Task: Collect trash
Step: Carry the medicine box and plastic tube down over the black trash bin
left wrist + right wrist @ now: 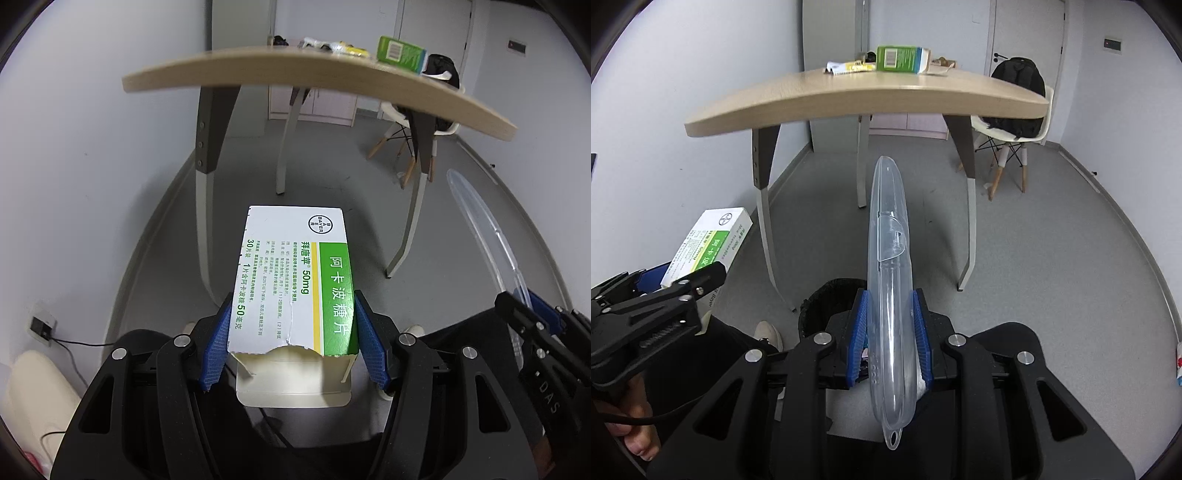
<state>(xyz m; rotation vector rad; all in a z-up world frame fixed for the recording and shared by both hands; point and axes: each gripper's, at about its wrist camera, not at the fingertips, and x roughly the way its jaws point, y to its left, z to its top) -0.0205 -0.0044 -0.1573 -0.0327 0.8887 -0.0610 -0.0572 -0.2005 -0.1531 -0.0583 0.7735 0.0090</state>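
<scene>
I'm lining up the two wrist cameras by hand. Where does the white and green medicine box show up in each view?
Left wrist: the medicine box sits bottom centre, clamped in the left gripper.
Right wrist: the same box is at the left edge, above the left gripper's black frame.
Shared landmark: the wooden table across the top of both views.

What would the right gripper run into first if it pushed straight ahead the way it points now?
Probably nothing soon. The right gripper, shut on the clear plastic case, points under the table toward open grey floor. The table leg looks nearest, though depth is unclear.
</scene>
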